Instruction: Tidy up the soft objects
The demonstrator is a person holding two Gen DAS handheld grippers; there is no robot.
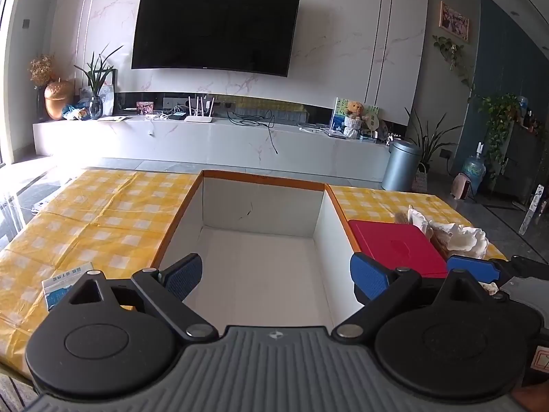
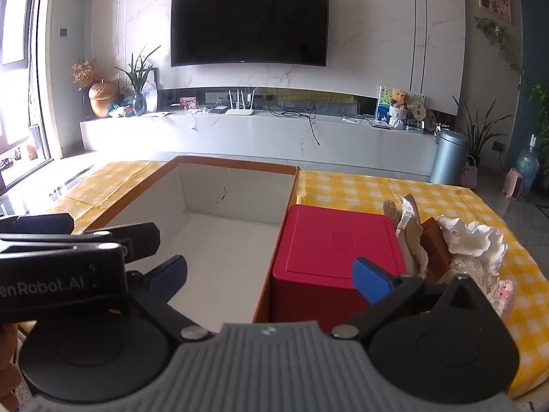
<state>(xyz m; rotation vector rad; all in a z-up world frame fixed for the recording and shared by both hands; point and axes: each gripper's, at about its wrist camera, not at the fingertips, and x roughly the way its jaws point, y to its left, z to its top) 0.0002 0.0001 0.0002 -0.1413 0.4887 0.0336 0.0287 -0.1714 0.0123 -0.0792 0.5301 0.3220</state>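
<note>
Cloths [image 2: 470,240], crumpled white and tan, lie heaped beside red box [image 2: 338,240]; both grippers spread.

A big black TV [image 1: 215,29] hangs on the far wall. Below it, a white router [image 1: 198,118] and a teddy bear [image 1: 354,109] sit on the long shelf. A grey bin [image 1: 400,165] stands right.

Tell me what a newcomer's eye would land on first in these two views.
The big open cardboard box with white inner walls and an orange rim sits dead centre on the yellow checked tablecloth, with nothing visible inside. Right beside it on its right stands a bright red box, and further right lies a heap of soft toys and white cloth. Behind everything, a large dark TV hangs on the marble wall.
</note>
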